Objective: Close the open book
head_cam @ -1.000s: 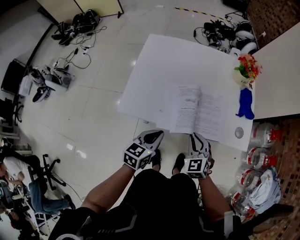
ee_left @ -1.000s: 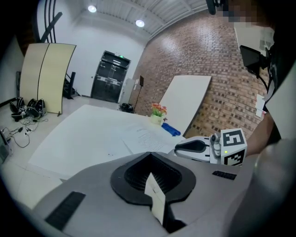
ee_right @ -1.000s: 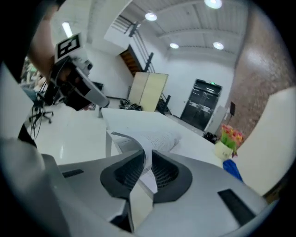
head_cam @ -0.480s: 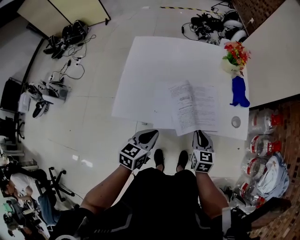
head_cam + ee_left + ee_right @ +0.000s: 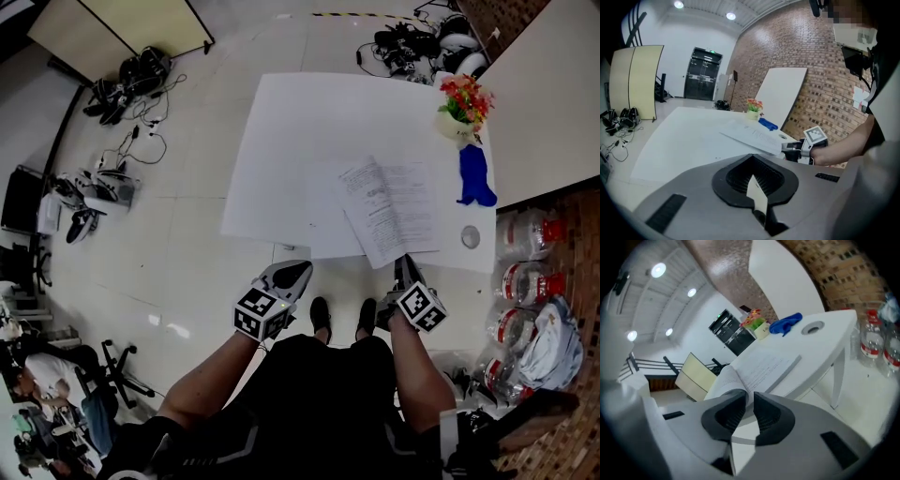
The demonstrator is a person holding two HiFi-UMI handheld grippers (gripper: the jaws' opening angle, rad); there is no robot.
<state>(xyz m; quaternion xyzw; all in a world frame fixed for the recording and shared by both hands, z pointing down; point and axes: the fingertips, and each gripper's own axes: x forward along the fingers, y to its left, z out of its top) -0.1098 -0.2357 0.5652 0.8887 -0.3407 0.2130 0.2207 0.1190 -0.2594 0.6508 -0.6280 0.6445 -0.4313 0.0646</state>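
**brickwall_bob:** ok so where's everything at? Which gripper actually gets to close it?

**deskjockey:** Biggest thing first. There's a white desk (image 5: pixel 281 141), and the open book (image 5: pixel 389 211) lies flat on its near right part. The spine runs away from the person, tilted a bit against the desk's front edge.

The right gripper (image 5: pixel 405 265) is right at the book's near edge. Its jaws are down to a narrow slit and that edge runs straight into it, so I'd say it's pinched on the book.

The left gripper (image 5: pixel 298 270) hangs over the floor, short of the desk and well off to the left of the book. Its jaws are together with nothing in them.

**brickwall_bob:** so the right one does the work?

**deskjockey:** Yeah, I reckon so. It's the one in contact. The fold has to go sideways across the spine, carrying the right-hand half over to the left.
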